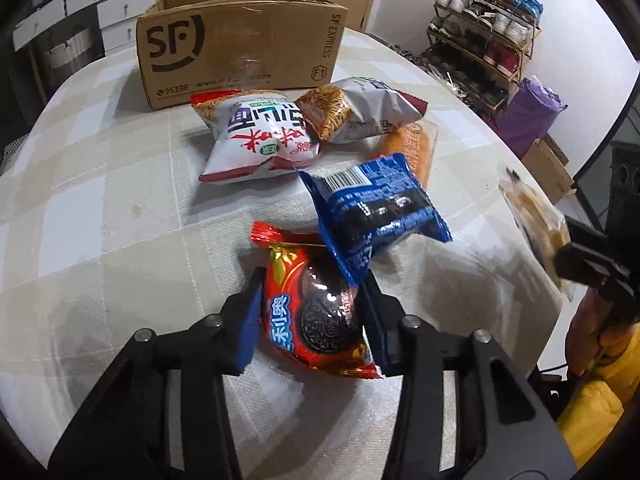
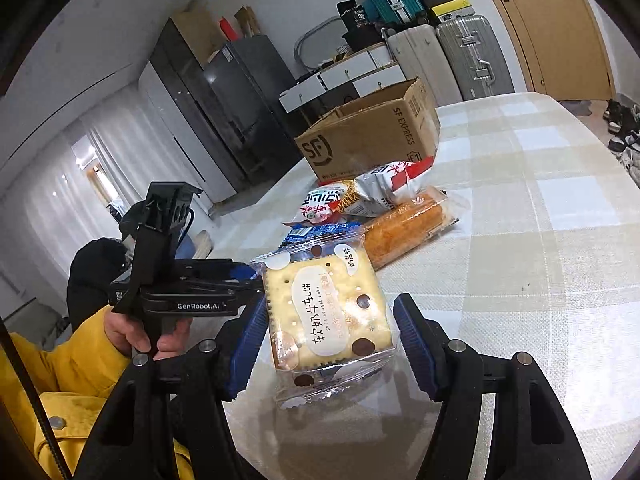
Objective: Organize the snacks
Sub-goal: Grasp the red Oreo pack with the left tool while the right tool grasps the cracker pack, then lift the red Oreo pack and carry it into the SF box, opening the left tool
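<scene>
blue-padded fingers of the left gripper point(image 1: 312, 312) sit against both sides of a glossy red foil cookie packet point(image 1: 316, 312), narrowed onto it, low on the checked cream tablecloth point(image 1: 100, 208). at its 1 o'clock a crinkled blue cookie packet point(image 1: 376, 208) overlaps its top corner. in the right wrist view the right gripper point(image 2: 328, 340) brackets a clear plastic packet of square cream crackers point(image 2: 328, 312); the left pad touches its edge, the right pad stands apart, so whether it grips is something i cannot tell. at 12 o'clock beyond lie two puffy white and red noodle snack bags point(image 1: 256, 140), a long orange cake in clear wrap point(image 2: 408, 228), and the open brown cardboard box point(image 1: 240, 48). all of these look light. the foil seems slick and the cookies inside probably brittle, so a gentle hold across the packet's flat middle suits best; the crackers would likely snap under a hard squeeze, so pinch the sides lightly. the puffed bags look soft and airy, best taken at a crimped end seam.
</scene>
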A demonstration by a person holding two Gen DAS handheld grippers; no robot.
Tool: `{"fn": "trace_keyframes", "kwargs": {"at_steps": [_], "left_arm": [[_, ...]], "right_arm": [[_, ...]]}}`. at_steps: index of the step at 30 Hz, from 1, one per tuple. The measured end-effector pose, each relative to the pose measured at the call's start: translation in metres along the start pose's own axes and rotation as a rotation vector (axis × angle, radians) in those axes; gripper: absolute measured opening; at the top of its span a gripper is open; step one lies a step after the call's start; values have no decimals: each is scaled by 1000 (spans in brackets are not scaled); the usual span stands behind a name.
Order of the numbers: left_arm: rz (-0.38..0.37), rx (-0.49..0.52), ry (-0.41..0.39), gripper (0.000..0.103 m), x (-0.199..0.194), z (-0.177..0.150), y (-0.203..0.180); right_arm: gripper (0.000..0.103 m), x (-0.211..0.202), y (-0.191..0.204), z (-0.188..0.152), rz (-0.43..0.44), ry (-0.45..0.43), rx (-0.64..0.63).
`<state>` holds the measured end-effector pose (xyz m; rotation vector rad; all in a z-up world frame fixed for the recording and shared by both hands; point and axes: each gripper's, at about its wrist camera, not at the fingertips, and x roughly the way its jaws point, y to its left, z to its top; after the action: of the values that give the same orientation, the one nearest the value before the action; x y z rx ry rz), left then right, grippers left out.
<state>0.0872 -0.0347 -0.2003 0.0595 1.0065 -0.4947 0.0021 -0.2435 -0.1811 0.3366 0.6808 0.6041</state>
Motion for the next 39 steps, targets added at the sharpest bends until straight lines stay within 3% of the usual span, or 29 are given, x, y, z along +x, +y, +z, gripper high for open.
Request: {"fn": "trace_keyframes", "kwargs": {"at_steps": [8,17,23,33,39], "left_arm": [[14,3,0,41,-9,-11,0],[102,-59,-25,41,-35,-25,19],[94,-97,-65,41,-59,-29,35],[86,-98,-215,41,-117,-3,38],[73,-157,-355,41,-161,14,34]], "right_arm": [[65,0,4,1,-16,-6,10],[65,0,22,11,-27,-15,-9],[65,0,36,22,-36,-30,-14],[65,-7,67,59,-20,-95,-47],[65,-15,85,86,-1,-161,-66]]}}
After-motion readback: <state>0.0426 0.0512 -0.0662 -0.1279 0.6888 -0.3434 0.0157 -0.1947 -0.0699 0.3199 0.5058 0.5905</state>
